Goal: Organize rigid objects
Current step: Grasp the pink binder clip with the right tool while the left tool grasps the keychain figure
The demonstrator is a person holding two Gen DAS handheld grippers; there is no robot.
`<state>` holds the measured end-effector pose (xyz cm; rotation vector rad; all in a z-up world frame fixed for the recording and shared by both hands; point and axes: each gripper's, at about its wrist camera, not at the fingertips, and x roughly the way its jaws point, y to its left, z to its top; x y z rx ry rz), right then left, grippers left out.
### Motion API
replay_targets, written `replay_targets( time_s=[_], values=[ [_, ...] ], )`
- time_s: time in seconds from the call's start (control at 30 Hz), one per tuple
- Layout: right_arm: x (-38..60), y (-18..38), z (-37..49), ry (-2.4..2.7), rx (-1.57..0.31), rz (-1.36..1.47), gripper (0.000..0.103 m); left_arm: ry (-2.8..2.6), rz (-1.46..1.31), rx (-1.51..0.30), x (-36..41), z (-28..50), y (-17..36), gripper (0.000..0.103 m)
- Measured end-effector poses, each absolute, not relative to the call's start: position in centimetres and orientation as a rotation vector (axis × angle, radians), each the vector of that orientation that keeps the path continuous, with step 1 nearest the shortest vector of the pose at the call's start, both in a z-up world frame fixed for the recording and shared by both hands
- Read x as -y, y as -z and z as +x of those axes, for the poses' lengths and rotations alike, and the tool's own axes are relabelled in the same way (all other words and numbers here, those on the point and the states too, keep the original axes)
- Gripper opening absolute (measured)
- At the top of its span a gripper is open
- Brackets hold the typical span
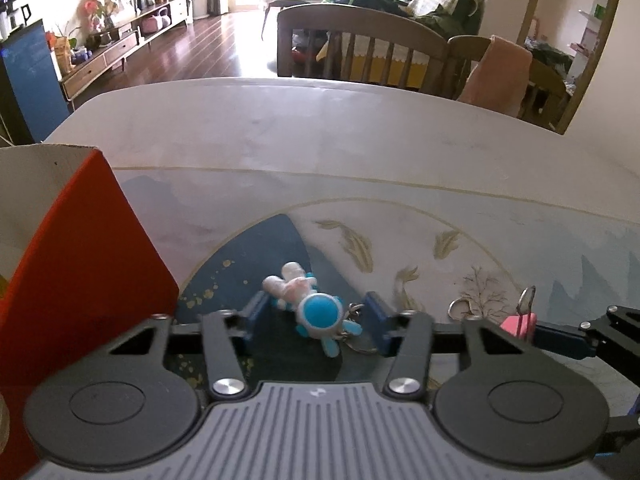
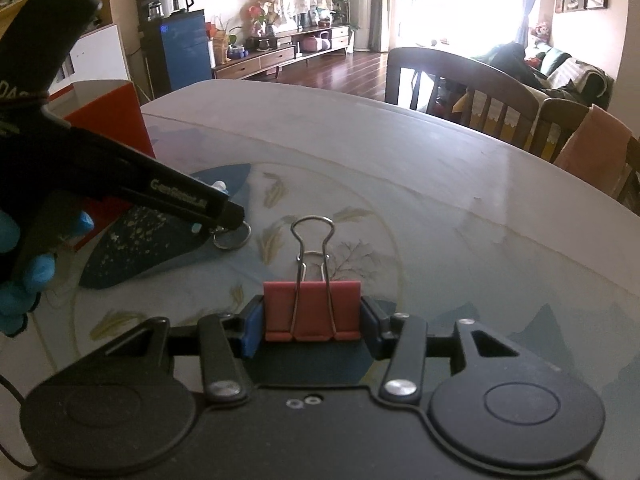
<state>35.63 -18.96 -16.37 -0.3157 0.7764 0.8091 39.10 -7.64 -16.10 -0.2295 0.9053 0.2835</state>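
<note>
Left tool half-closed around blue-white figure keychain on counter; red box just left. Right tool clamps red binder clip, handles forward.

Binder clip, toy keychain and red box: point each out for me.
binder clip (image 2: 312,310), right wrist view, on its red body.
toy keychain (image 1: 318,314), left wrist view, on the blue head.
red box (image 1: 80,280), left wrist view, on its red side wall.
</note>
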Motion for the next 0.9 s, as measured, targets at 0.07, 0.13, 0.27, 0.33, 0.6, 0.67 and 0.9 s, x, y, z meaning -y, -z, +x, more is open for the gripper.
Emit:
replay_targets(
  time_s=[0.07,0.13,0.27,0.33,0.6,0.67,0.9],
  values=[
    [18.9,16.3,35.5,-0.801,-0.780,-0.311,0.048,-0.271,-0.234,-0.904,7.6,39.0,16.0,0.038],
    [18.7,16.1,35.4,-0.790,-0.787,-0.305,0.048,-0.266,-0.230,-0.907,7.7,38.9,15.9,0.038],
    [19.1,15.7,35.0,-0.765,-0.805,-0.282,0.048,-0.261,-0.228,-0.920,7.7,38.7,15.6,0.038],
    [19.3,15.4,34.8,-0.754,-0.816,-0.263,0.048,-0.249,-0.229,-0.926,7.9,38.4,15.3,0.038],
    [20.0,12.9,32.9,-0.720,-0.840,-0.216,0.048,-0.180,-0.245,-0.940,8.9,36.5,13.8,0.038],
    [20.1,12.3,32.3,-0.715,-0.843,-0.215,0.048,-0.161,-0.248,-0.940,9.1,35.8,13.3,0.038],
    [20.0,9.5,29.7,-0.711,-0.832,-0.219,0.048,-0.117,-0.264,-0.919,9.2,33.2,10.8,0.038]
  ],
)
